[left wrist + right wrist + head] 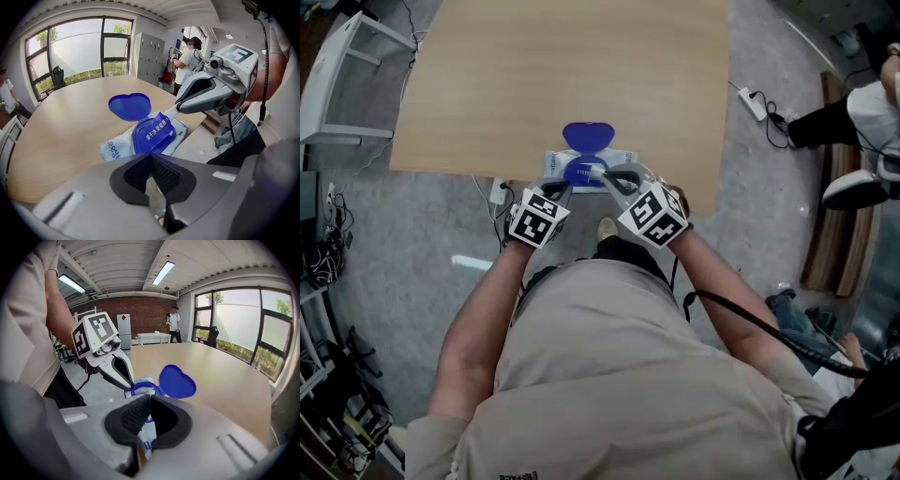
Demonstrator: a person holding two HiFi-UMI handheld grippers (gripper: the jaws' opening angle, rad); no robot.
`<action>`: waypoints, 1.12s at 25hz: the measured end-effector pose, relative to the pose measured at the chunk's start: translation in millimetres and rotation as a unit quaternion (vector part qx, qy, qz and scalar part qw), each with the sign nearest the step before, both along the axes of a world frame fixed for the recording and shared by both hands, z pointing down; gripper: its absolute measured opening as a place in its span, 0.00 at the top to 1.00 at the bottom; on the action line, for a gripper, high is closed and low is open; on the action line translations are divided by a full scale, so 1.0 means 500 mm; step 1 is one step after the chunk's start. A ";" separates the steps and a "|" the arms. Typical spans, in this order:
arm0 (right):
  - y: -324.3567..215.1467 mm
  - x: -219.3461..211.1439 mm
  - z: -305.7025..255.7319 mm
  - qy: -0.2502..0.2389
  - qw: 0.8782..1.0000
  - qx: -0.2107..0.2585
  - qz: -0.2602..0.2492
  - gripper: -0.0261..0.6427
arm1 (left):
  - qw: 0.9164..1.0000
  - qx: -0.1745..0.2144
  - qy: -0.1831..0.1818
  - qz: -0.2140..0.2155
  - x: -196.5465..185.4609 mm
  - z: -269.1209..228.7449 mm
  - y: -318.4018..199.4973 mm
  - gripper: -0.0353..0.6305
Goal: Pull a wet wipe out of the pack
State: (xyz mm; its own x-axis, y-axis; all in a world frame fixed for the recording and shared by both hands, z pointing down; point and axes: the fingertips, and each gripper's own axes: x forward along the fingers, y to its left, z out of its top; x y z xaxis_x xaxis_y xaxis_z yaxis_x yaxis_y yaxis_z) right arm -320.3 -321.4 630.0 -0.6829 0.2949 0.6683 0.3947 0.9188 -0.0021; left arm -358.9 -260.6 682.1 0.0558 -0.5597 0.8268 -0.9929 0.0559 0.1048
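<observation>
Wet wipe pack at table's 6 o'clock edge, lid flipped open toward 12. Left gripper pressed together against pack. Right gripper apparently pinching wipe tip at opening. Wipe barely started; the pull remains.

Bench bare and open beyond the pack; its raised lid, the left tool and the right tool crowd the near edge.
</observation>
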 end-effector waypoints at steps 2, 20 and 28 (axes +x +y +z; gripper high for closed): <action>-0.001 0.003 -0.017 -0.006 1.000 0.002 0.004 0.95 | 1.000 0.001 0.000 0.002 0.002 -0.002 0.002 0.94; -0.017 0.030 -0.159 -0.061 0.996 0.034 0.054 0.95 | 1.000 0.017 -0.008 0.007 0.010 -0.020 0.009 0.94; -0.006 0.048 -0.245 -0.103 0.991 0.039 0.080 0.95 | 1.000 0.028 -0.009 0.008 0.024 -0.037 0.024 0.94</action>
